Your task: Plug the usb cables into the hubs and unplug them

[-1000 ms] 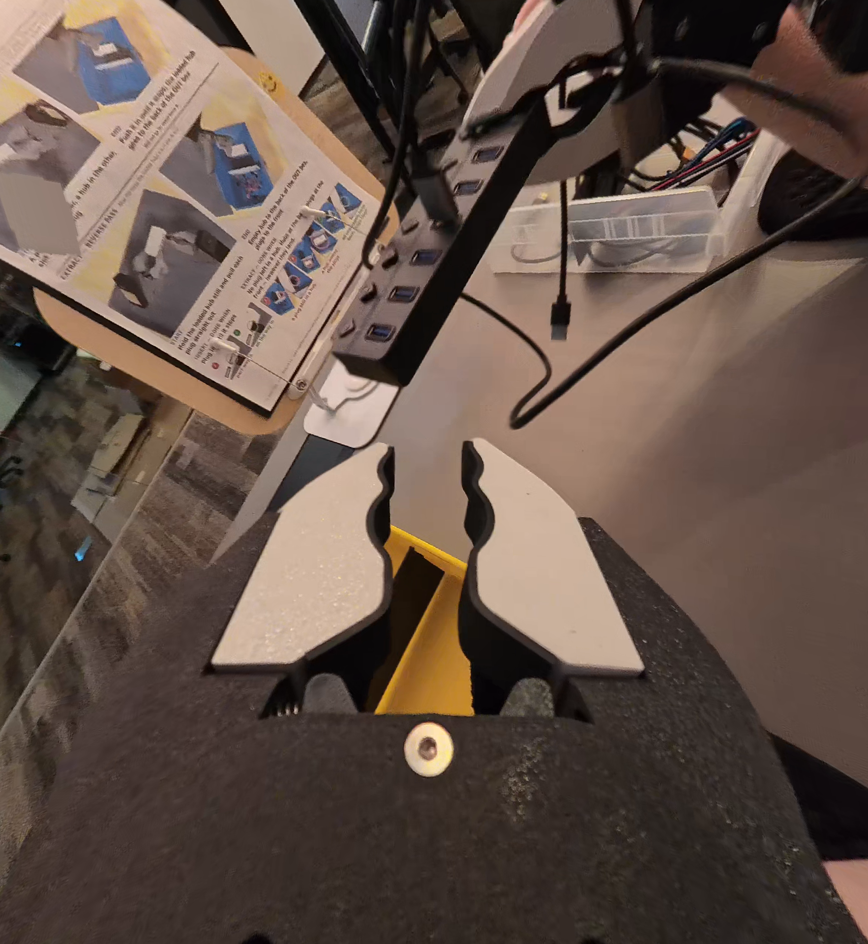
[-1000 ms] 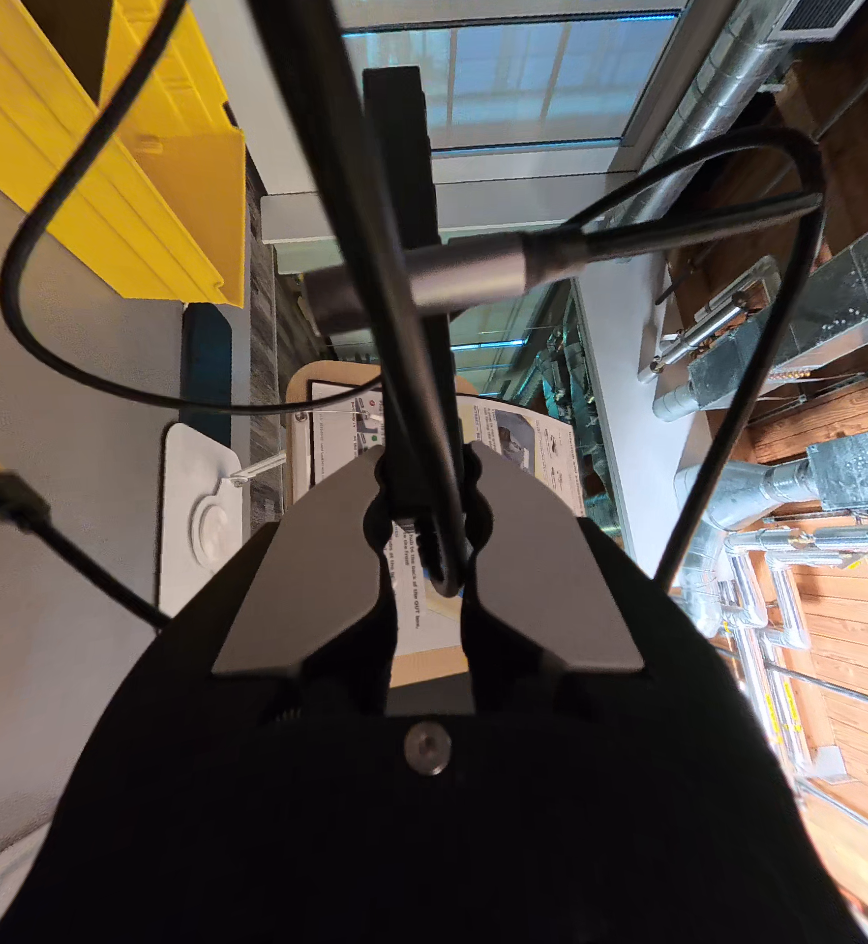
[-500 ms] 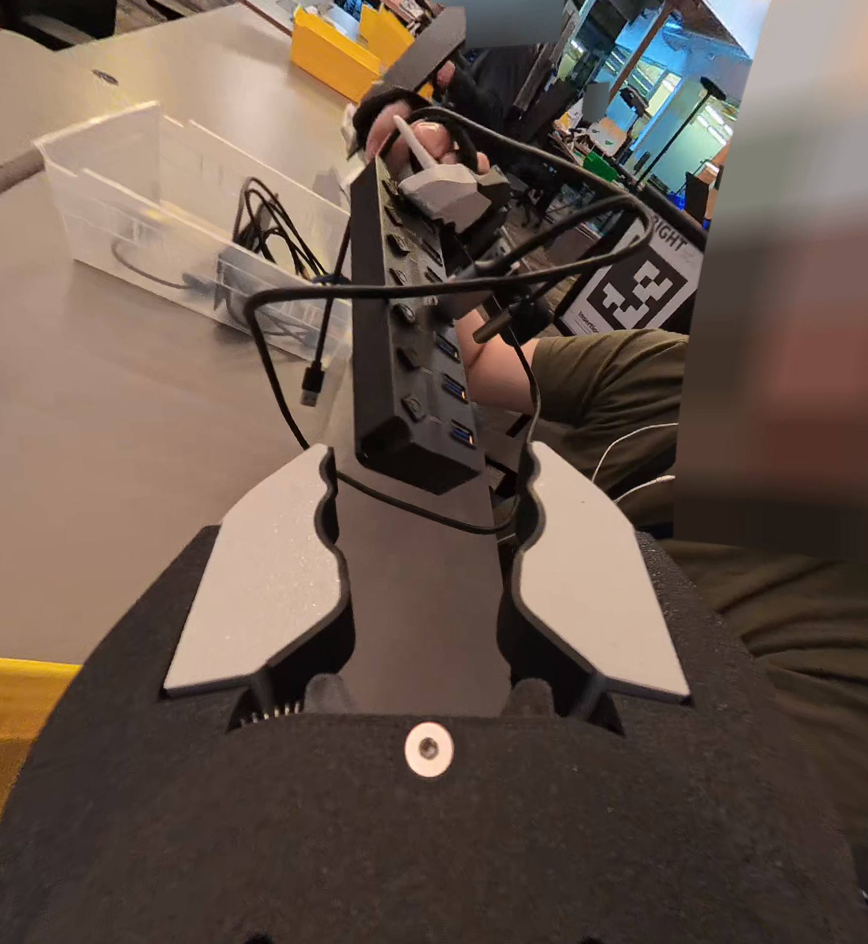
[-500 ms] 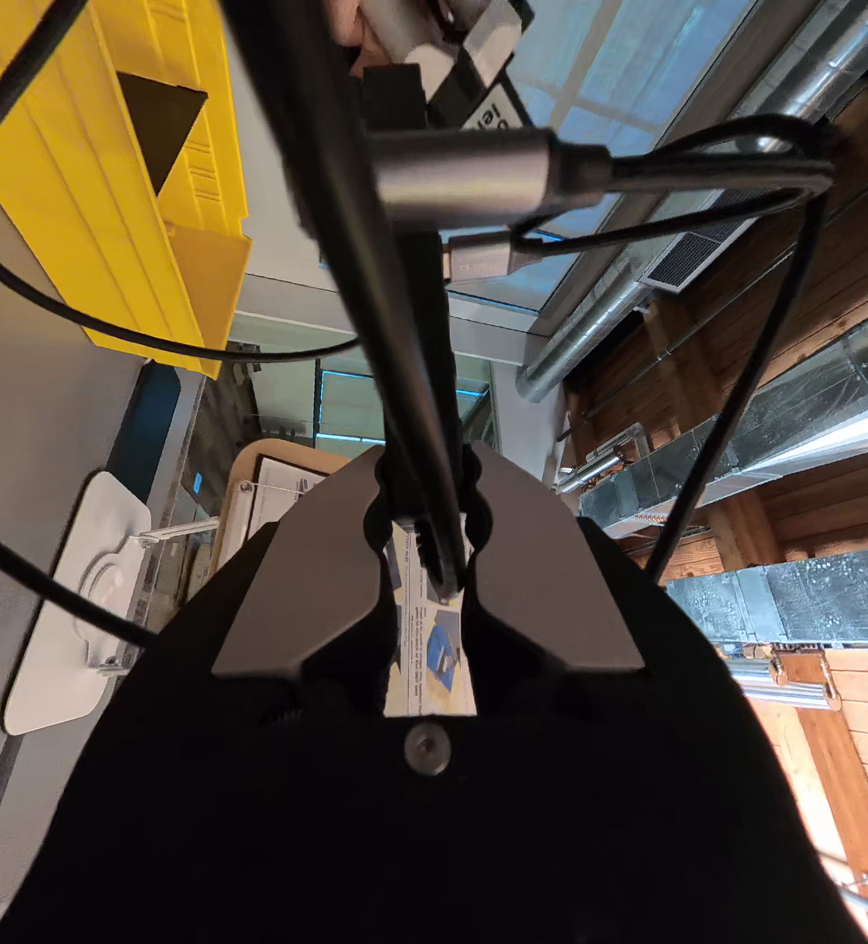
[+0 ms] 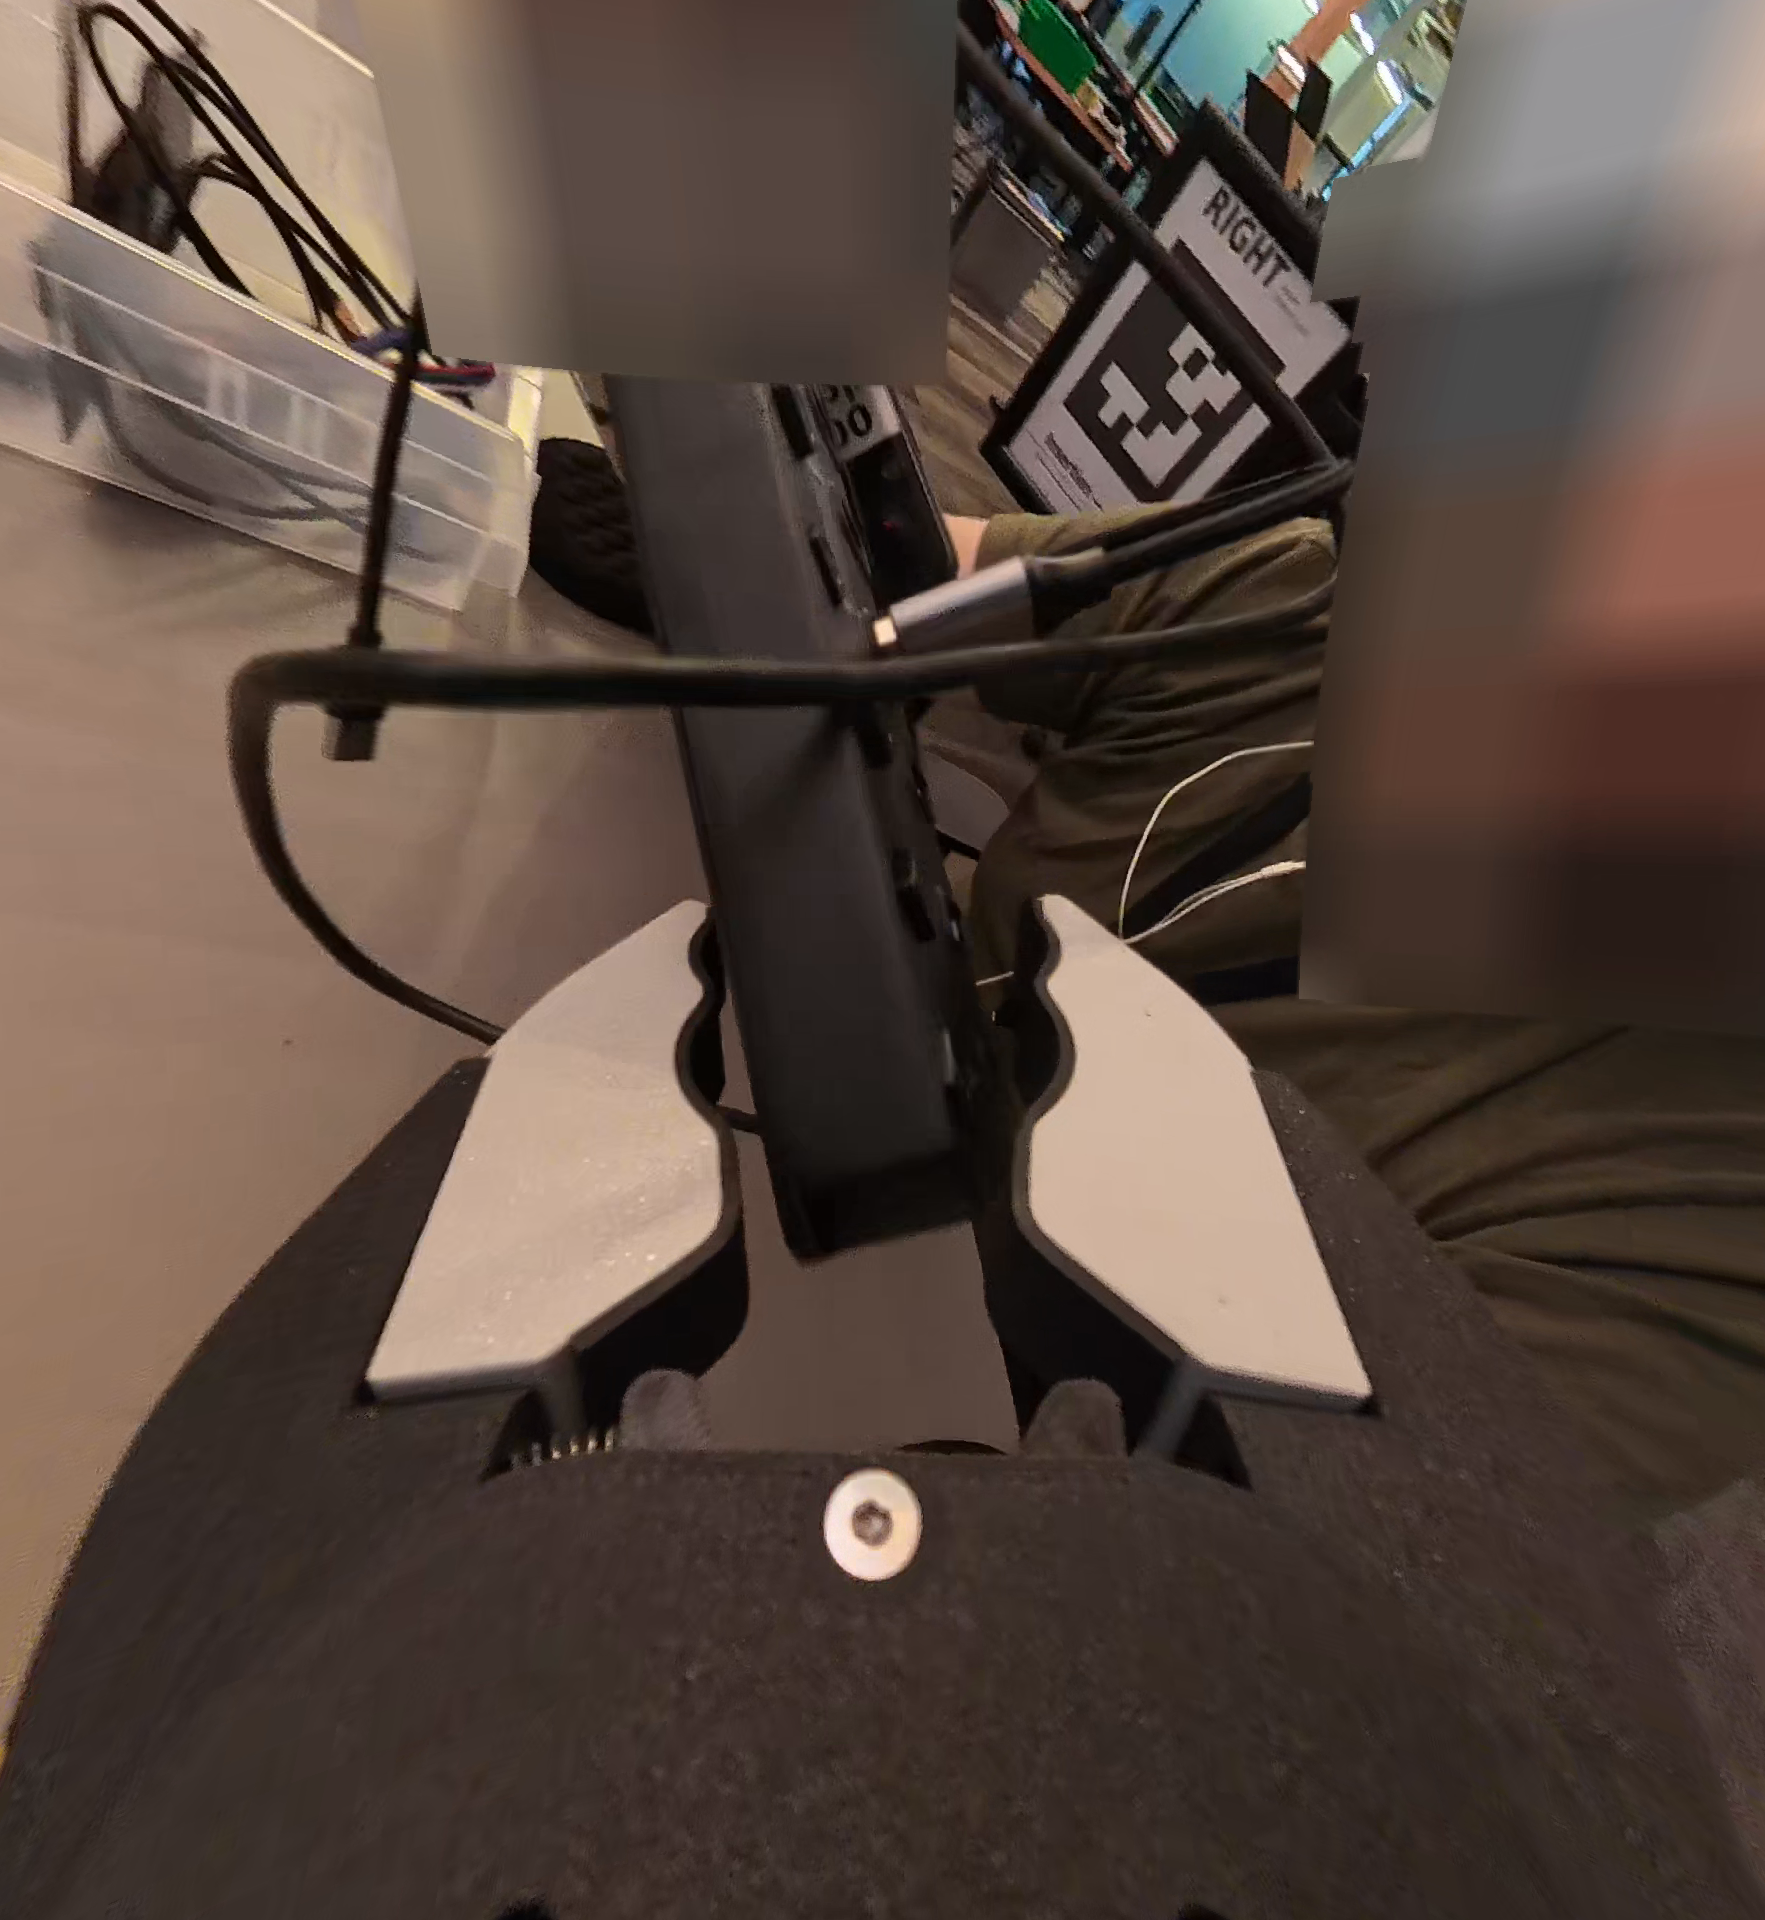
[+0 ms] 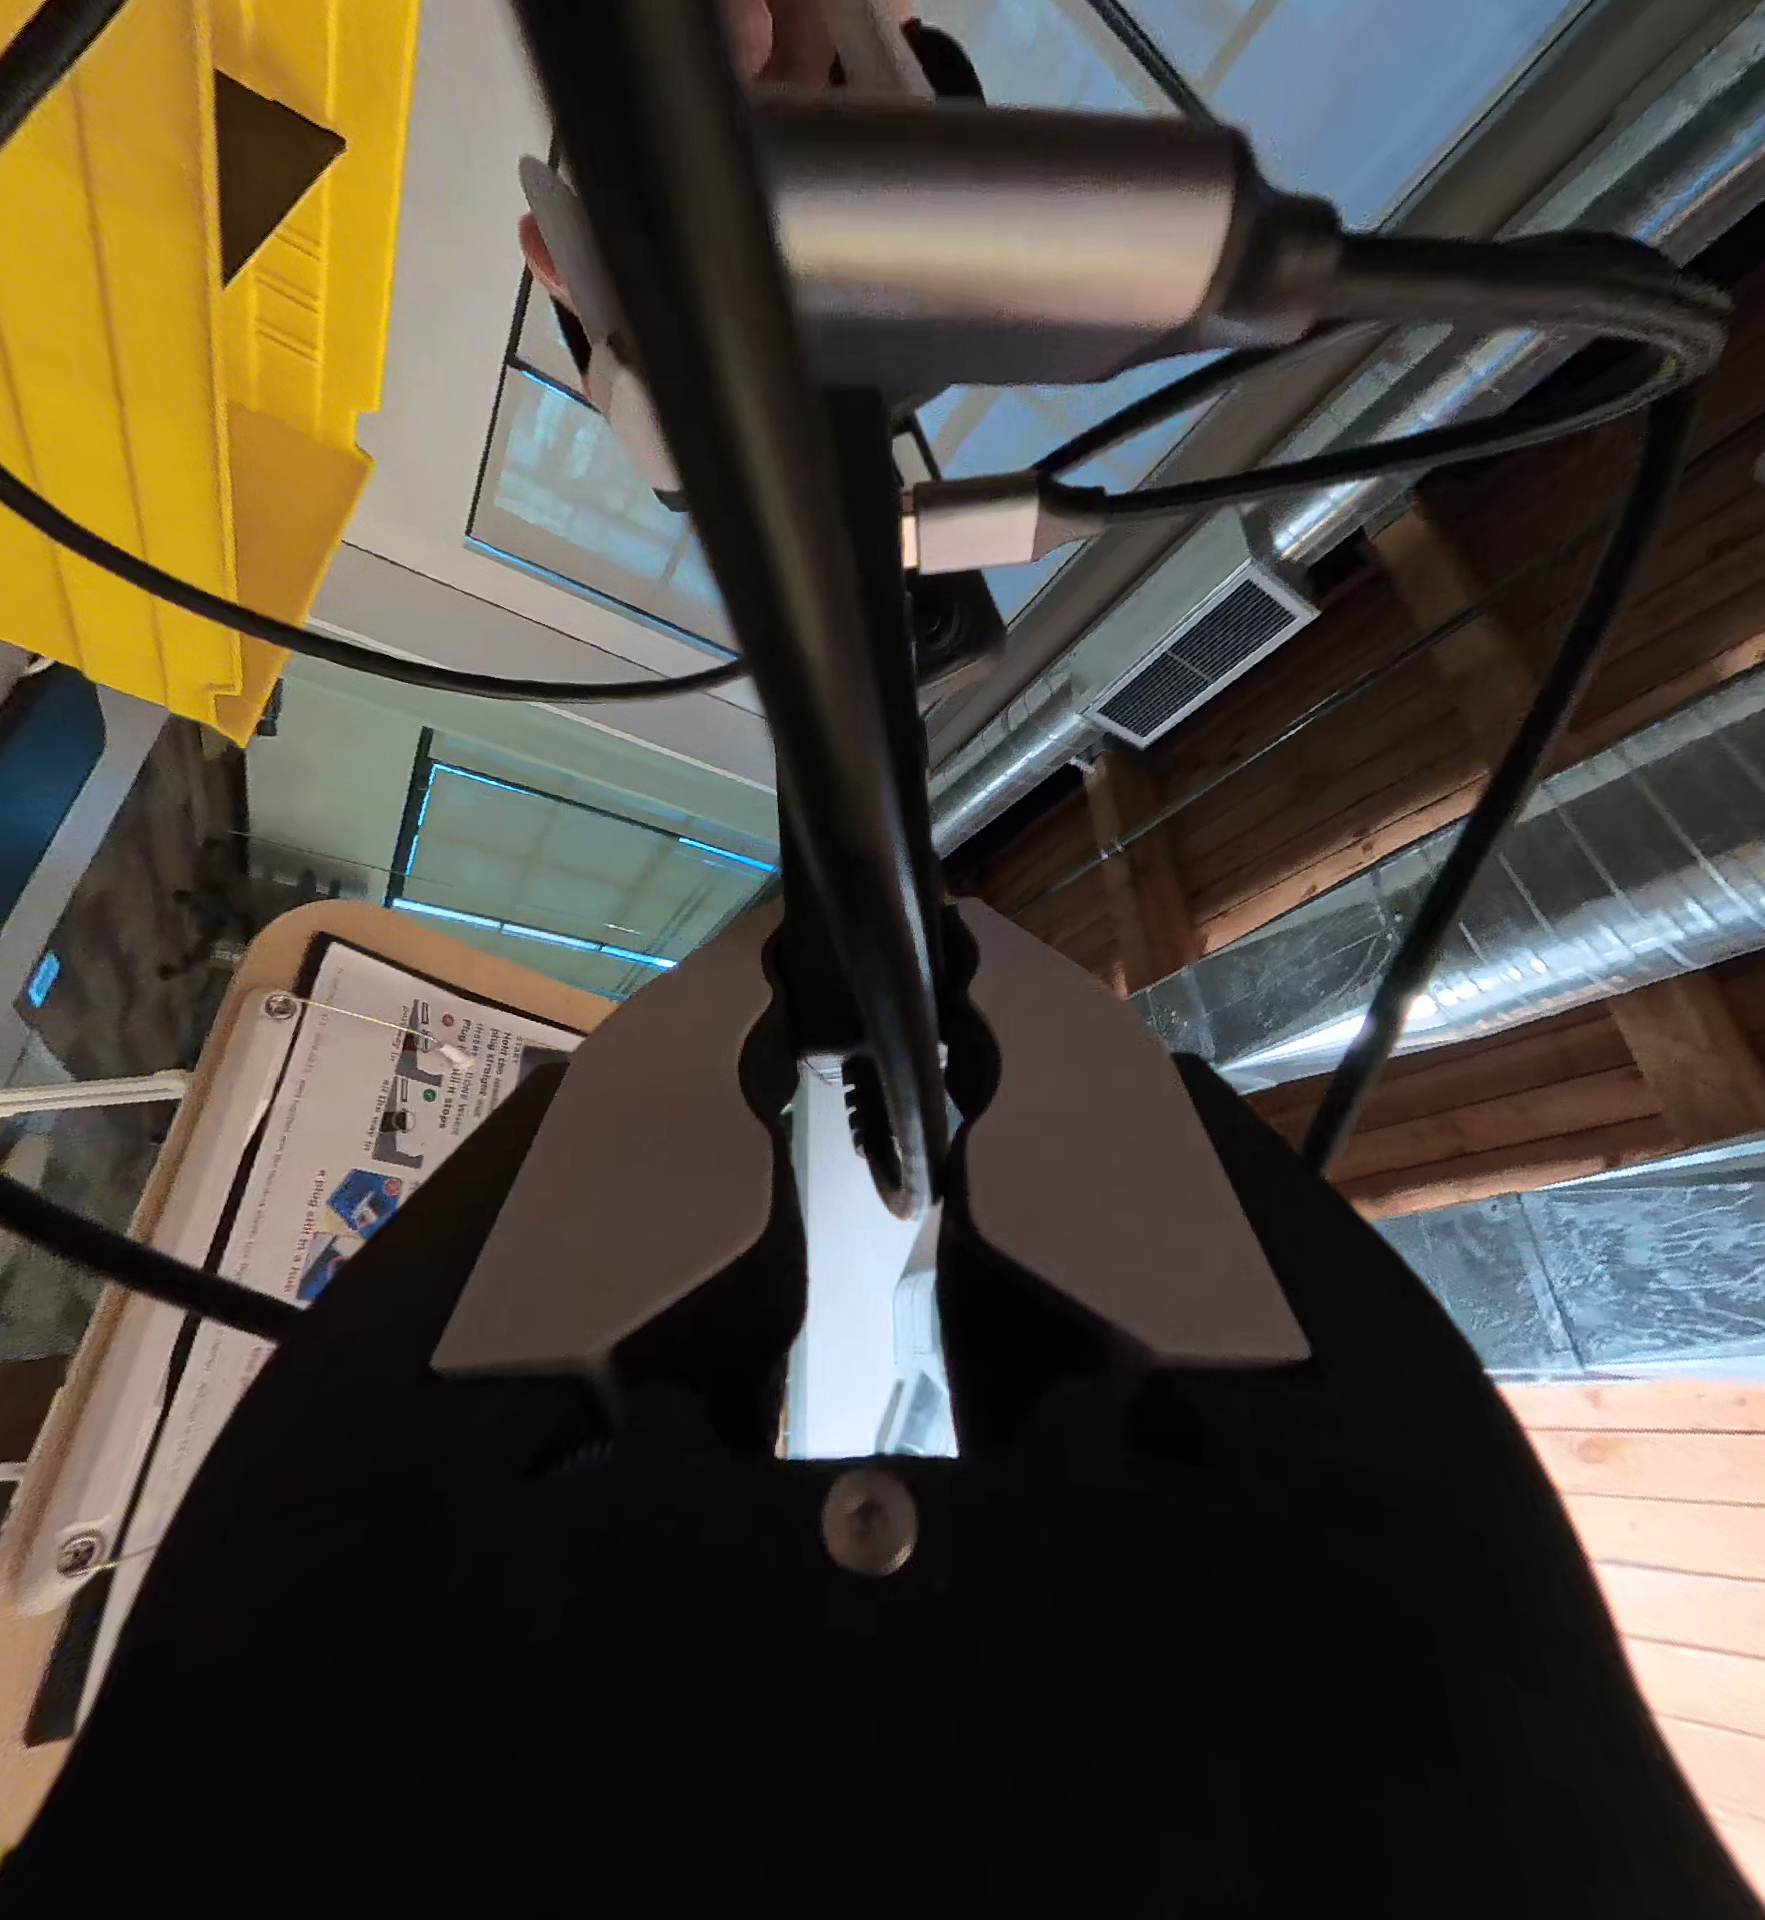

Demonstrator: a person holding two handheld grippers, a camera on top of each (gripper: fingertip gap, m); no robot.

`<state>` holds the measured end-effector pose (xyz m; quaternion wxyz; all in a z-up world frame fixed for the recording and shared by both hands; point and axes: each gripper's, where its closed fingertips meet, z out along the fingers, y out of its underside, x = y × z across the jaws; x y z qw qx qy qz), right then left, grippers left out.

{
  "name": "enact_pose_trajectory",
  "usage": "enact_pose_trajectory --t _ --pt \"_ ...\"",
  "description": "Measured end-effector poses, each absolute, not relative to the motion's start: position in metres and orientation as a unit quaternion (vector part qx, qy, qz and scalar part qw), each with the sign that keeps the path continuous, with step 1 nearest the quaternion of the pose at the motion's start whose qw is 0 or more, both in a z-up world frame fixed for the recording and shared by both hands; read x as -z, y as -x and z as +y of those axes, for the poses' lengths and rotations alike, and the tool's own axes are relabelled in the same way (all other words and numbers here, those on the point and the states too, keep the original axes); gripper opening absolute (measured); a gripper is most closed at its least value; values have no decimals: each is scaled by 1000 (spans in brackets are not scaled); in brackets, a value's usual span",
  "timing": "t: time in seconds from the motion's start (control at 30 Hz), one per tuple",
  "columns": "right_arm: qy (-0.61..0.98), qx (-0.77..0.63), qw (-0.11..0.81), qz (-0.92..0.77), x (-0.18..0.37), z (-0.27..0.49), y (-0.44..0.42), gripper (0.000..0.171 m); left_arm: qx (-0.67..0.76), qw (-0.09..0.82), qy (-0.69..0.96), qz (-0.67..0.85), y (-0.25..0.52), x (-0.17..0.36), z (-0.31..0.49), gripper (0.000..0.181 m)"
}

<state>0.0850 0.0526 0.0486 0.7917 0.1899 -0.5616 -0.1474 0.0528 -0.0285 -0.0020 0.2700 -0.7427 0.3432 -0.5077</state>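
A long black USB hub (image 5: 805, 831) is held up above the grey table (image 5: 130, 935). Its free end lies between the fingers of my left gripper (image 5: 873, 914). The left gripper is open: a gap shows between the right pad and the hub. A silver plug (image 5: 945, 621) sits in the hub's side, and a black cable crosses in front of it. A small black plug (image 5: 350, 727) hangs loose. In the right wrist view my right gripper (image 6: 867, 925) is shut on the hub's other end (image 6: 857, 831). Two silver plugs (image 6: 1003, 239) (image 6: 982, 525) stick out of the hub.
A clear plastic box (image 5: 234, 416) with cables stands at the back left of the table. A person's sleeve (image 5: 1169, 727) is to the right. A yellow bin (image 6: 130, 364) and an instruction board (image 6: 338, 1143) show in the right wrist view. There is about 11 cm between the tips of the two grippers.
My left gripper swung from the instruction board toward the hub, opened wide and moved forward around the hub's free end, then narrowed a little. My right gripper kept its hold and tilted.
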Motion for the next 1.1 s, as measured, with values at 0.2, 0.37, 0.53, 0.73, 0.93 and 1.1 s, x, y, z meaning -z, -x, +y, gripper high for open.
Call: enact_pose_trajectory --t 0.2,0.37,0.53,0.73,0.93,1.1 --pt "-209 156 788 -558 -48 54 -87 26 530 255 725 358 -65 2 -27 52" --pt "-212 150 783 -565 -45 51 -86 25 503 243 741 373 -61 12 -31 51" --pt "-218 141 779 -570 -42 46 -84 25 485 243 752 376 -55 15 -34 49" --pt "-225 136 771 -580 -34 42 -80 25 478 229 761 375 -54 22 -35 41" --pt "-232 146 767 -580 -30 44 -77 27 493 156 766 382 -63 39 -40 31" --pt "-222 164 770 -576 -35 55 -79 28 494 162 764 383 -71 42 -29 29"
